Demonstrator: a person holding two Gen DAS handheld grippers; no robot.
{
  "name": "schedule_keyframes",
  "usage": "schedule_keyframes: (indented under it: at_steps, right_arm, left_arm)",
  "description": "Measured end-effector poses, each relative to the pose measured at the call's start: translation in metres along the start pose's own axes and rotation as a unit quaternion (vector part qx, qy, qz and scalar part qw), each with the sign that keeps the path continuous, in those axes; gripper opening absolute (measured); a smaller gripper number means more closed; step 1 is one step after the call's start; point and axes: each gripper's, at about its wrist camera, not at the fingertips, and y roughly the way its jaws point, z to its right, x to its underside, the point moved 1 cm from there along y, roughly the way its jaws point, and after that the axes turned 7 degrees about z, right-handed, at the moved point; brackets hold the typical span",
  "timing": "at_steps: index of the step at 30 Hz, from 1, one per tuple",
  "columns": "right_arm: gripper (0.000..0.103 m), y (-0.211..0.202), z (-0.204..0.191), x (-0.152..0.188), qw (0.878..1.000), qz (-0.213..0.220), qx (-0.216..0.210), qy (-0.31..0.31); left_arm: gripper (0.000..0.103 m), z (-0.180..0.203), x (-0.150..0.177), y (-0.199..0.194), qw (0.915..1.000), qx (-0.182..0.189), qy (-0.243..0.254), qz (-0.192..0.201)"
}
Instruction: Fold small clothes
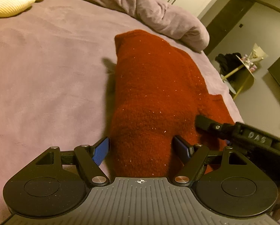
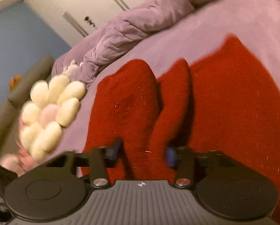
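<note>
Knit (image 1: 149, 97) folded on bed (image 1: 46, 65) — left gripper (image 1: 140, 150), right gripper (image 2: 142, 152) spread, astride folds; pinch edges level, lift together.

Your left wrist view is dim and warm, with a yellowish cast over the purple bedspread (image 1: 46, 65). It is mostly sharp: the knit of the red garment (image 1: 149, 93) reads clearly, sparkling with tiny glints. A soft shadow falls along that garment's left side. Straight lines bow heavily toward the upper right of the frame, and the corners go black.

Your right wrist view is brighter and pinker but smeared by motion blur. The cream flower cushion (image 2: 49, 112) at left is ghosted, and the garment's edges there are fuzzy.
</note>
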Motion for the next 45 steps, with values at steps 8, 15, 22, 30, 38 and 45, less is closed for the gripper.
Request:
schedule_keyframes:
  at_steps: [8, 15, 22, 30, 38, 45]
  right_arm:
    - [0.018, -0.051, -0.069, 0.001, 0.947, 0.118, 0.131, -0.270]
    - [0.018, -0.075, -0.049, -0.003, 0.945, 0.132, 0.162, -0.252]
    - [0.017, -0.070, 0.005, 0.011, 0.946, 0.108, 0.207, -0.224]
    - [0.019, -0.052, 0.046, 0.016, 0.948, 0.092, 0.230, -0.198]
    - [0.034, -0.098, 0.016, 0.001, 0.952, 0.140, 0.212, -0.172]
    - [0.016, -0.047, -0.038, 0.001, 0.972, 0.106, 0.100, -0.186]
  left_arm:
    - [0.080, 0.028, 0.037, -0.067, 0.9956, 0.007, 0.090, 0.025]
    - [0.078, 0.039, 0.051, -0.031, 0.9930, -0.047, 0.106, -0.023]
    - [0.079, 0.041, 0.051, -0.027, 0.9952, -0.041, 0.081, -0.038]
    - [0.080, 0.046, 0.051, -0.024, 0.9955, -0.029, 0.077, -0.048]
    - [0.079, 0.034, 0.041, -0.045, 0.9951, -0.033, 0.084, -0.040]
    - [0.080, 0.036, 0.026, -0.055, 0.9963, -0.036, 0.075, -0.023]
